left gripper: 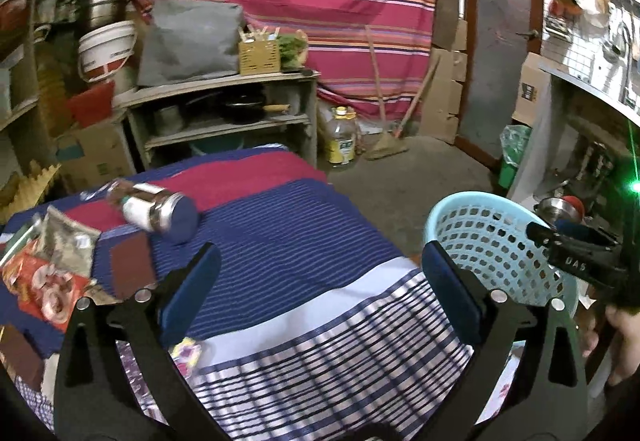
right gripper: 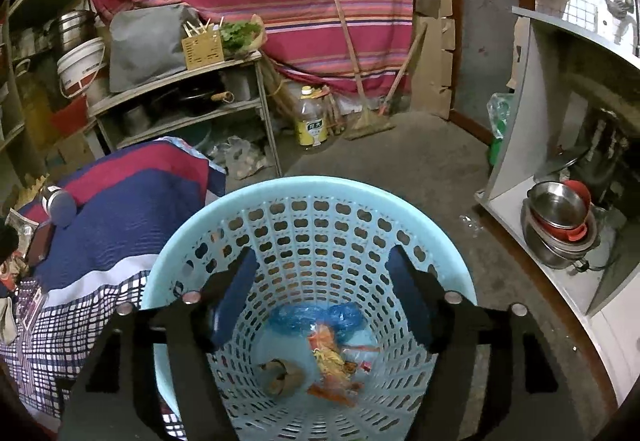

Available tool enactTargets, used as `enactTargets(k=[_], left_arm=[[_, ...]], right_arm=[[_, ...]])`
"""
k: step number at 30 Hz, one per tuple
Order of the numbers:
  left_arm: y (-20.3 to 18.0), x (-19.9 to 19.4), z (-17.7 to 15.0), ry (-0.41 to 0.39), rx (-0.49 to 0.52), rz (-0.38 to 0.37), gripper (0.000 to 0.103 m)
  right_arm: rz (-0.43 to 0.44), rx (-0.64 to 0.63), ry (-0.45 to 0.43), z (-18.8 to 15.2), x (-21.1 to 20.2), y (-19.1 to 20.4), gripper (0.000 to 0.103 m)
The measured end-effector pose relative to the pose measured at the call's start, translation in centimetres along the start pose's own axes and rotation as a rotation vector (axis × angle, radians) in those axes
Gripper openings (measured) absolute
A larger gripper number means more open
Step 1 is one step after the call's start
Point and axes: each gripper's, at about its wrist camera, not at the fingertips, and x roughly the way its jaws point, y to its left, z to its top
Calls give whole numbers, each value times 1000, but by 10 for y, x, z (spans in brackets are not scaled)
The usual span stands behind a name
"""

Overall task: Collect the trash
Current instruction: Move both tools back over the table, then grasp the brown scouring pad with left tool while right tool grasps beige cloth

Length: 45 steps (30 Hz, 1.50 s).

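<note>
A light blue perforated basket stands on the floor beside the cloth-covered table; it also shows in the left wrist view. Inside lie a blue plastic bag, an orange wrapper and a brown scrap. My right gripper is open and empty above the basket mouth. My left gripper is open and empty over the table's near edge. On the table's left lie a red snack wrapper, a silvery packet, a brown flat piece and a tipped steel jar.
A shelf unit with pans stands behind the table. A yellow oil bottle and a broom stand on the concrete floor by the striped curtain. Steel bowls sit in a low cabinet at right.
</note>
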Motion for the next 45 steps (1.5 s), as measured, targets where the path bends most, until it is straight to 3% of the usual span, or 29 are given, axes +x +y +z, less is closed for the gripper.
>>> enactTargets(k=[11, 20, 27, 34, 45], left_arm=[[88, -45, -29, -3, -105, 130, 97], [181, -84, -67, 32, -186, 290, 97], [255, -99, -99, 79, -223, 381, 97], [303, -98, -124, 153, -227, 392, 97], [315, -69, -132, 259, -129, 306, 97]], right_arm=[[59, -53, -33, -13, -23, 65, 88], [181, -151, -3, -43, -33, 170, 89], [256, -209, 24, -68, -46, 230, 89], [271, -259, 62, -82, -50, 264, 89], [269, -242, 109, -85, -48, 279, 89]])
